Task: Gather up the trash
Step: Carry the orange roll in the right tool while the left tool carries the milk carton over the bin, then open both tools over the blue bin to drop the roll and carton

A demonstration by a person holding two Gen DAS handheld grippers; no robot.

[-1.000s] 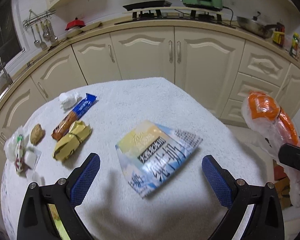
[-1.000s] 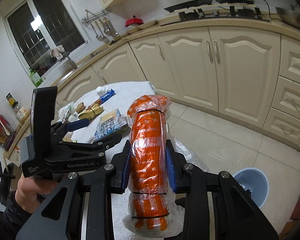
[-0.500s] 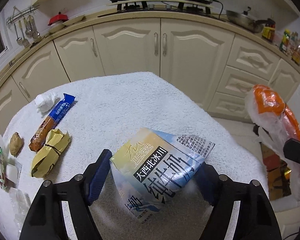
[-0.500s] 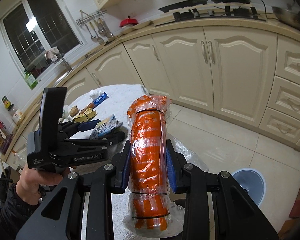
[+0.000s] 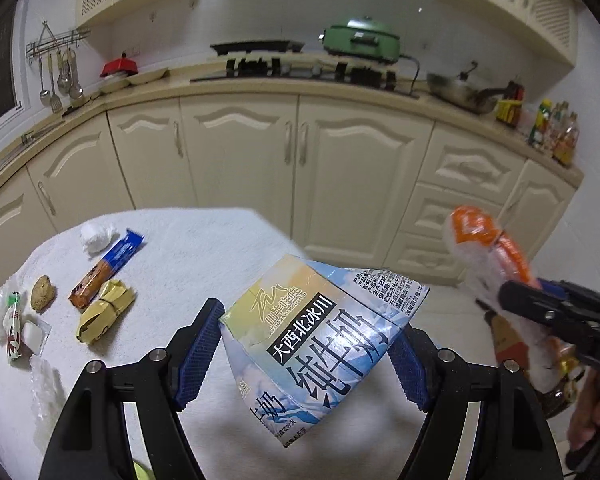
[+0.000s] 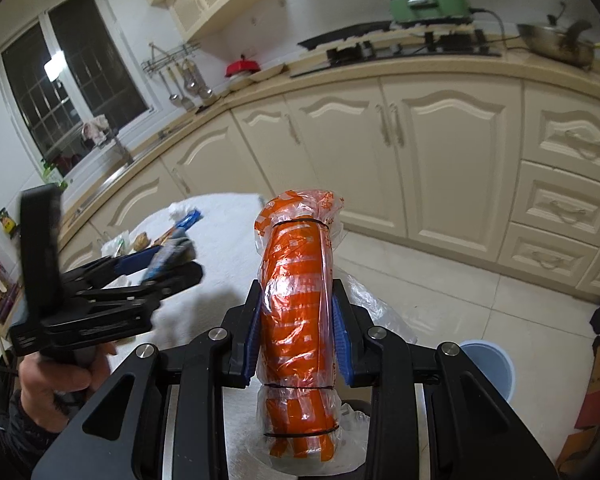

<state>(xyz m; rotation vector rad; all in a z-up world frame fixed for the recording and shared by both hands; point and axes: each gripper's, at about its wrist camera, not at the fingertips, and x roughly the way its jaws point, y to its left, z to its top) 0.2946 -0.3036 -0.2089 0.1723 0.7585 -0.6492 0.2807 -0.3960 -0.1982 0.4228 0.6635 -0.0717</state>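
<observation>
A crumpled blue, white and yellow milk carton [image 5: 320, 344] hangs tilted above the white-towelled table [image 5: 204, 256], with my left gripper [image 5: 304, 332] shut on it, blue pads pressing both sides. In the right wrist view the same carton [image 6: 172, 252] shows blurred in the left gripper [image 6: 160, 264], which a hand holds. My right gripper [image 6: 298, 300] is shut on an orange roll wrapped in clear plastic [image 6: 296, 280], held upright off the table's right edge. From the left wrist view that roll [image 5: 480, 236] and the right gripper [image 5: 540, 304] sit at the far right.
More trash lies on the table's left side: a white tissue ball [image 5: 96, 236], a blue and orange biscuit wrapper [image 5: 104, 272], a yellow wrapper [image 5: 104, 316], a brown lump [image 5: 43, 298] and clear plastic wrappers [image 5: 14, 328]. A blue bin [image 6: 488, 368] stands on the tiled floor. Cream cabinets [image 5: 300, 160] run behind.
My left gripper went from open around the flat-lying carton to shut on it, then lifted it off the table. The right gripper kept its hold on the orange roll and shifted slightly.
</observation>
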